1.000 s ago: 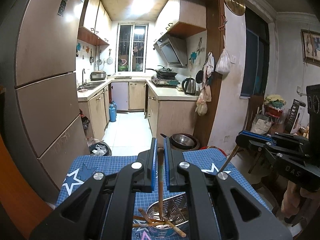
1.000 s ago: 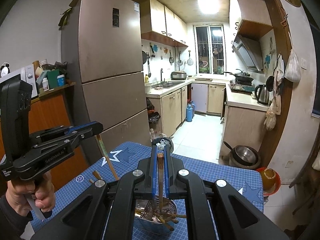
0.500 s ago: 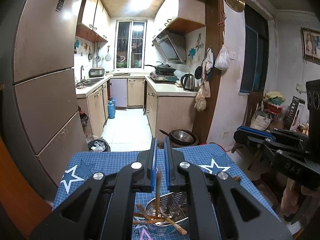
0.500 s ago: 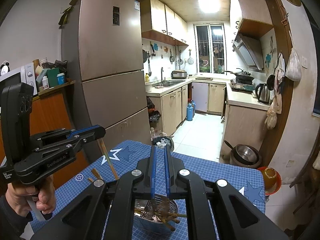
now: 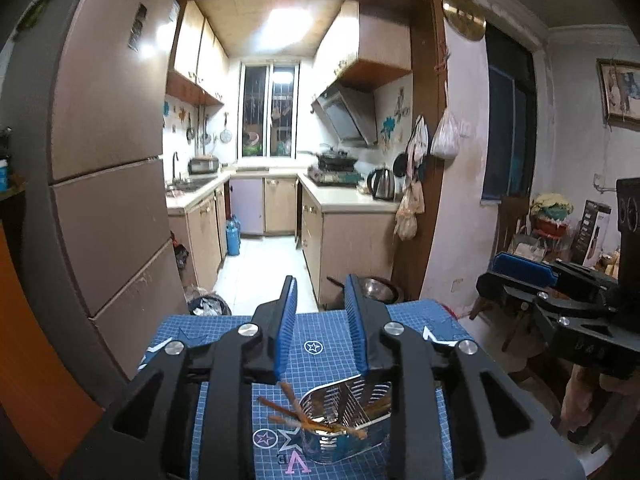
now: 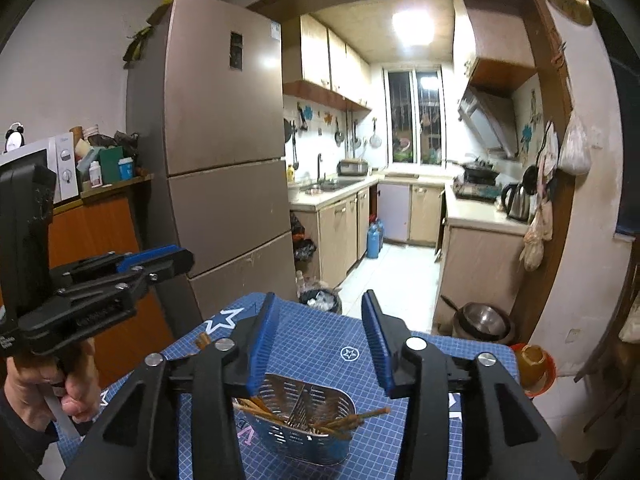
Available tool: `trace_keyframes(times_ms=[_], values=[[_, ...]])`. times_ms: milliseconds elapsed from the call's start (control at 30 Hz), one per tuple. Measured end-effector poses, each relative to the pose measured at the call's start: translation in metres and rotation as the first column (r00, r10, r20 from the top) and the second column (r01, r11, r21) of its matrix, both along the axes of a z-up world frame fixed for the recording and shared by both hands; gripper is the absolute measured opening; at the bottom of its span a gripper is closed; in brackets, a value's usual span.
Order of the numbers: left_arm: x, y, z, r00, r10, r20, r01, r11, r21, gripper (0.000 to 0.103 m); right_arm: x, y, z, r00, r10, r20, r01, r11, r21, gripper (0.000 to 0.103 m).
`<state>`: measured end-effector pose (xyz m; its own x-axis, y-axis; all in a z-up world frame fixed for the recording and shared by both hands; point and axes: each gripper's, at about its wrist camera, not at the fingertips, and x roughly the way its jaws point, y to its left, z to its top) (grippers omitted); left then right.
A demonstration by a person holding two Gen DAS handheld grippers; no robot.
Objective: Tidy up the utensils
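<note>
Overhead, both grippers hang above the desk [image 6: 320, 344], which is covered by a blue grid mat with star marks.

- Left gripper [image 5: 320, 328]: fingers spread wide, nothing between them.
- Right gripper [image 6: 320, 344]: fingers spread wider yet, also empty. The other gripper shows at the frame edge in each wrist view; whether it is open cannot be told from that angle.
- Utensil holder [image 6: 304, 420]: perforated metal caddy with an inner divider, standing upright on the mat below both grippers.
- Chopsticks [image 6: 340, 420]: several brown sticks lie in the holder, crossed and slanting, ends poking over the rim on both sides. None stands upright.
- One loose stick [image 6: 202, 338] lies on the mat's left part, well apart from the holder, partly hidden behind the right gripper's linkage.

Handling judgement: the sticks look light, stiff and thin, likely wood or bamboo, smooth enough to pivot in a pinch. Best hold is probably near the middle or upper third, pads across the shaft, so the stick hangs plumb. The holder looks light and could tip or slide if a stick catches its rim.

Remaining, as I read it: the loose stick.
</note>
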<state>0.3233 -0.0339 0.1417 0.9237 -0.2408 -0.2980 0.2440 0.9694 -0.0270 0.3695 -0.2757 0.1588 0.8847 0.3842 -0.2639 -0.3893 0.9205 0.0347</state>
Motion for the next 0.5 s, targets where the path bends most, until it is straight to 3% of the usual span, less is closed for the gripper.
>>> trace_keyframes(times_ms=[33, 100, 367, 500], values=[[-0.01, 0.0, 0.002, 1.0, 0.014, 0.019, -0.014, 1.0, 0.004, 0.039, -0.013, -0.001, 0.0, 1.0, -0.008, 0.022, 0.008, 1.0, 0.001, 0.061], [-0.033, 0.003, 0.004, 0.998, 0.033, 0.06, -0.034, 0.999, 0.011, 0.045, -0.041, -0.004, -0.002, 0.998, -0.024, 0.066, 0.023, 1.0, 0.009, 0.072], [-0.131, 0.033, 0.001, 0.978, 0.114, 0.174, -0.112, 0.994, -0.017, 0.055, -0.156, -0.017, -0.022, 0.973, -0.11, 0.204, 0.106, 0.994, 0.032, 0.087], [-0.176, 0.046, -0.009, 0.961, 0.156, 0.227, -0.163, 0.986, 0.013, 0.061, -0.206, -0.016, -0.034, 0.954, -0.148, 0.26, 0.151, 0.988, 0.006, 0.094]])
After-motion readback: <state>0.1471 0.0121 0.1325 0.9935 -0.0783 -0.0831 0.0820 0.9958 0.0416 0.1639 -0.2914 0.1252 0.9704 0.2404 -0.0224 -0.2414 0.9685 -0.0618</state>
